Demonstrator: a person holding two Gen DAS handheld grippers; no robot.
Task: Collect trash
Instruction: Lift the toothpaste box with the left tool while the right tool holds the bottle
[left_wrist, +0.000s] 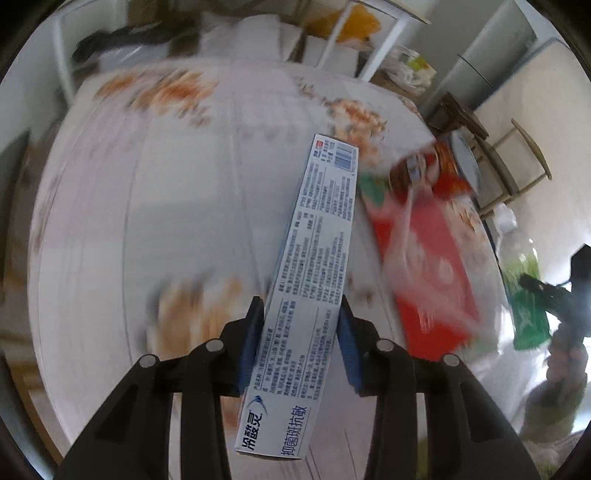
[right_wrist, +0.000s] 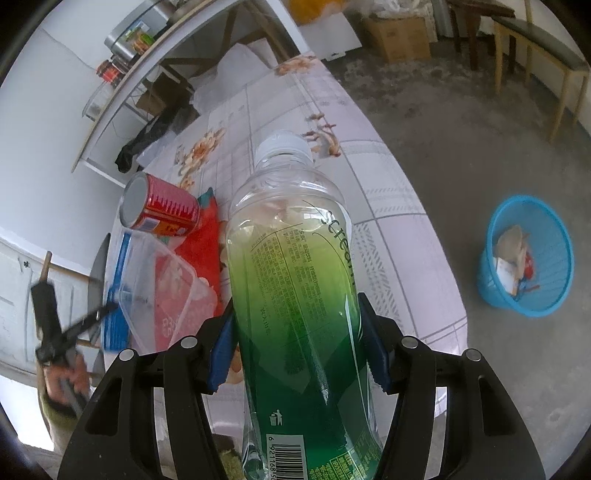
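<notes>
My left gripper (left_wrist: 302, 301) is shut on a long pale blue toothpaste box (left_wrist: 321, 221), with both blue pads pressed on its sides, above the flowered tablecloth (left_wrist: 147, 203). The left wrist view is blurred by motion. My right gripper (right_wrist: 297, 301) is shut on a clear-and-green drink bottle (right_wrist: 291, 240) with a white cap, held over the table's near edge. A red can (right_wrist: 162, 210) lies on its side on a red packet (right_wrist: 207, 236), next to a clear plastic container (right_wrist: 166, 280). On the floor to the right stands a blue basket (right_wrist: 528, 258) with scraps in it.
The table (right_wrist: 388, 206) runs away from me, with grey floor to its right. Wooden chairs (right_wrist: 535, 66) and a cardboard box (right_wrist: 399, 33) stand at the far side. A white shelf unit (right_wrist: 147, 66) with jars is at the left wall.
</notes>
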